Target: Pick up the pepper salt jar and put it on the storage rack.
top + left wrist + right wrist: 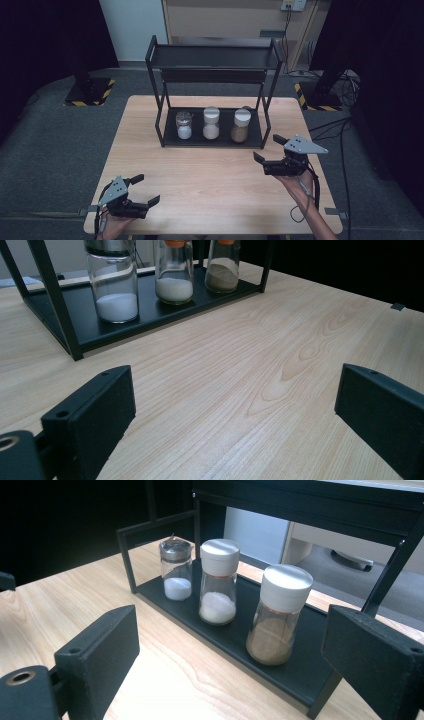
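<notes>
A pale wooden table (210,170) stands on dark grey carpet, with a black two-tier metal rack (212,90) at its far middle. In the high view, three glass shaker jars sit in a row on the rack's bottom shelf: a metal-capped jar of white powder (184,125) at the rack's left end, a white-capped jar of white grains (211,123) in the middle, and a white-capped jar of brown powder (241,125) at the right end. The left gripper (145,189) is held near the table's front edge, well apart from the rack, jaws spread and empty. The right gripper (267,148) sits just off the rack's front right corner, jaws also spread — nothing between them.

In the left gripper view, the two black jaws stand wide over bare wood, with the rack (65,330) ahead and the three jars on its shelf, the metal-capped one (114,285) closest.

In the right gripper view, the wide-apart jaws frame the rack's bottom shelf (235,640) — the brown-powder jar (277,615) is nearest, the white-grain jar (218,582) beside it, the metal-capped jar (176,570) farthest.
</notes>
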